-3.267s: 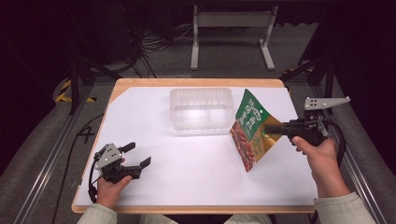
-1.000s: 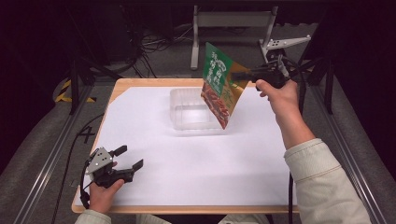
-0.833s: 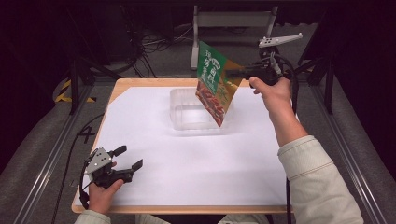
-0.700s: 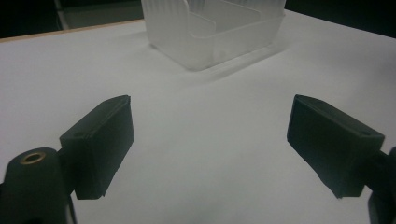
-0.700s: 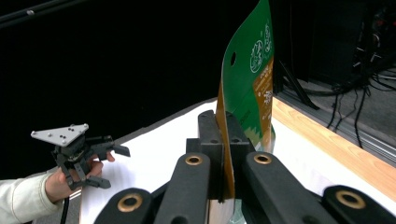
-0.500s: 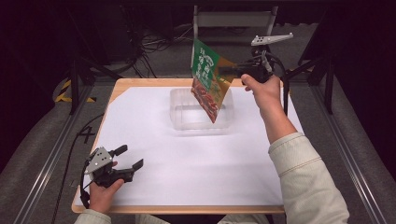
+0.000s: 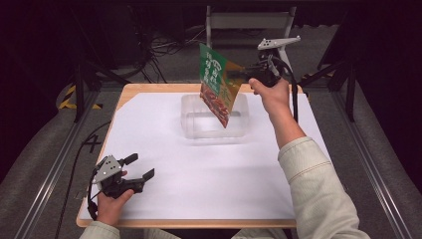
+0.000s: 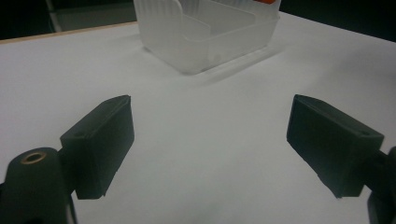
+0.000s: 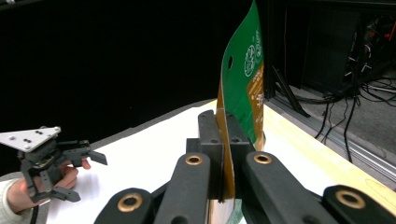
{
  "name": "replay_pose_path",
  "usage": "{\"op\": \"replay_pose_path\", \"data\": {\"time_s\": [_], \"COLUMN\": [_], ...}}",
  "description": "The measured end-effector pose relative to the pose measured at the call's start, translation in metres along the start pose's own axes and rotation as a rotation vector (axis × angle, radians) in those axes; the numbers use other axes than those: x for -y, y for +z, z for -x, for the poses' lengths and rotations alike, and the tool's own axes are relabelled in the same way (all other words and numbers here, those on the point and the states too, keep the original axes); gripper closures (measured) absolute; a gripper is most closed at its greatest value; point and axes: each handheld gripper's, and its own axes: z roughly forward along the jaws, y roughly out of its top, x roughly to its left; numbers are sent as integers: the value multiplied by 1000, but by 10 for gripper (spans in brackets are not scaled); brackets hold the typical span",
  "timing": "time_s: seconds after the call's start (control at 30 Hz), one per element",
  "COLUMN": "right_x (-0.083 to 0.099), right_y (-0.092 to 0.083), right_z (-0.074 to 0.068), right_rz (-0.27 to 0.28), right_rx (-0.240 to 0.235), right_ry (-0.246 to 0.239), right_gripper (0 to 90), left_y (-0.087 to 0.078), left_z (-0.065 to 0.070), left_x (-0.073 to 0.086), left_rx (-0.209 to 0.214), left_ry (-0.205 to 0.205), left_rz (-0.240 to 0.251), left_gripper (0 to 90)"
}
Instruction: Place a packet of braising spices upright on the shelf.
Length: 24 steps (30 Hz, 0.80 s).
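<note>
Two black jaws of the right gripper are pressed together on the edge of a flat green and orange printed food pouch, which hangs above the clear plastic tray on the white table sheet. Far from it, the left gripper rests with jaws apart, holding nothing.

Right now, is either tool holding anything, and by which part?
Right tool clamps the green snack pouch by its side edge. Left tool is open, holding nothing.
</note>
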Motion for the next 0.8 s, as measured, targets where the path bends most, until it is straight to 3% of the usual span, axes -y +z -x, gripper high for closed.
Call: {"op": "replay_pose_path", "data": {"time_s": [0.8], "right_x": [14], "right_y": [31], "right_z": [13], "right_rz": [-19], "right_rx": [7], "right_ry": [16], "right_gripper": [896], "left_y": [2], "left_z": [-1], "left_x": [-1], "left_rx": [14], "left_ry": [-5], "left_rz": [1], "left_gripper": [157]}}
